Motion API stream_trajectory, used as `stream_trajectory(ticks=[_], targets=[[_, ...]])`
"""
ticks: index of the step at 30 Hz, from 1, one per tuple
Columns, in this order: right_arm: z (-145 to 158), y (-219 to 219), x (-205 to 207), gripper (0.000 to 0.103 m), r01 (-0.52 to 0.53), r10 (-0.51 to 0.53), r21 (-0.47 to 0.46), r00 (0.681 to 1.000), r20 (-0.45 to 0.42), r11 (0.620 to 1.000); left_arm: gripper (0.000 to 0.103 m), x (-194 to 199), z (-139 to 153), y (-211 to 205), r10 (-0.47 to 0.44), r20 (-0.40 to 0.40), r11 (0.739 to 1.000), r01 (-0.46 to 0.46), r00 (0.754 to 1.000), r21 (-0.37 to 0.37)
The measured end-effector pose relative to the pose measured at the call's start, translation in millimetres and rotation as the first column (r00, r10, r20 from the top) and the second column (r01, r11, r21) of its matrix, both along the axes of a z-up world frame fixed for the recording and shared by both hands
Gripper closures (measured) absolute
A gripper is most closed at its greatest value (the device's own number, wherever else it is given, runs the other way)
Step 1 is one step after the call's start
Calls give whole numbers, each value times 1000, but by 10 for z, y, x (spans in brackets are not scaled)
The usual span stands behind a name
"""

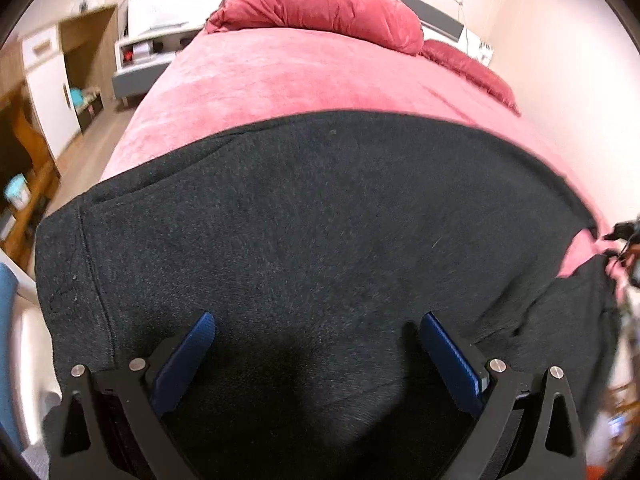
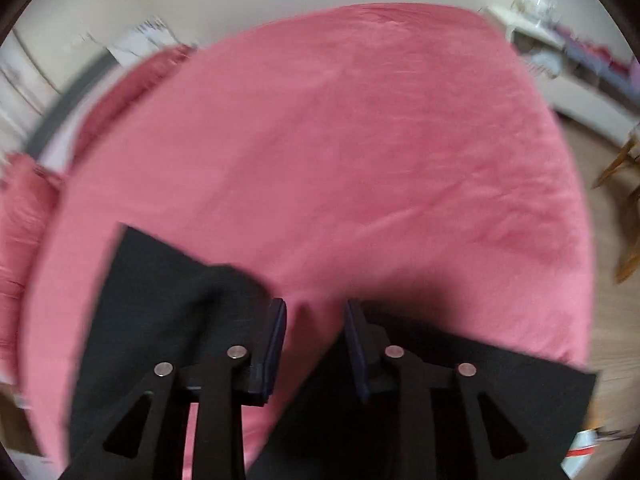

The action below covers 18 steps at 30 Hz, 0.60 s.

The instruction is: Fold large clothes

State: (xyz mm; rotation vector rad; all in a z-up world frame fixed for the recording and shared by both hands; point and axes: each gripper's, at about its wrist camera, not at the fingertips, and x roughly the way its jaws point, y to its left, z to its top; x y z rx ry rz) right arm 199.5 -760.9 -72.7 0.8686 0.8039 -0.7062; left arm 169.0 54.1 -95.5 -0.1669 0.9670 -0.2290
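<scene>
A large black fleece garment [image 1: 320, 220] lies spread flat on a bed covered in pink [image 1: 280, 76]. My left gripper [image 1: 320, 320] hovers low over the garment's near part. It is open, its blue pads [image 1: 192, 348] far apart, with only the cloth's flat surface below them. In the right wrist view, my right gripper [image 2: 316, 314] is open with a narrow gap. Pink bedcover [image 2: 360, 160] shows between its pads and nothing is gripped. Black cloth [image 2: 152, 292] lies to the left of its fingers, and more [image 2: 500, 364] lies under the right one. This view is blurred.
Two red pillows [image 1: 320, 4] lie at the head of the bed. A white nightstand [image 1: 140, 52], a wardrobe [image 1: 48, 76] and wooden floor [image 1: 92, 148] are to the left. In the right wrist view a white shelf unit [image 2: 580, 76] and wooden chair legs [image 2: 624, 208] stand beyond the bed.
</scene>
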Motion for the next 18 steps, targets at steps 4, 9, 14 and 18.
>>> stream_trajectory(ticks=[4, 9, 14, 18], targets=[[230, 233, 189, 68, -133, 134, -7, 988, 82, 991, 2, 95, 295, 314, 95, 39, 995, -94, 995, -25], [371, 778, 820, 68, -332, 334, -56, 942, 27, 941, 2, 352, 538, 834, 258, 96, 963, -264, 961, 49], [445, 1148, 1262, 66, -371, 369, -24, 928, -52, 928, 1, 696, 297, 1149, 318, 30, 938, -319, 948, 138], [527, 1255, 1475, 63, -378, 374, -115, 926, -51, 919, 1, 837, -1, 1161, 304, -53, 941, -291, 951, 170]])
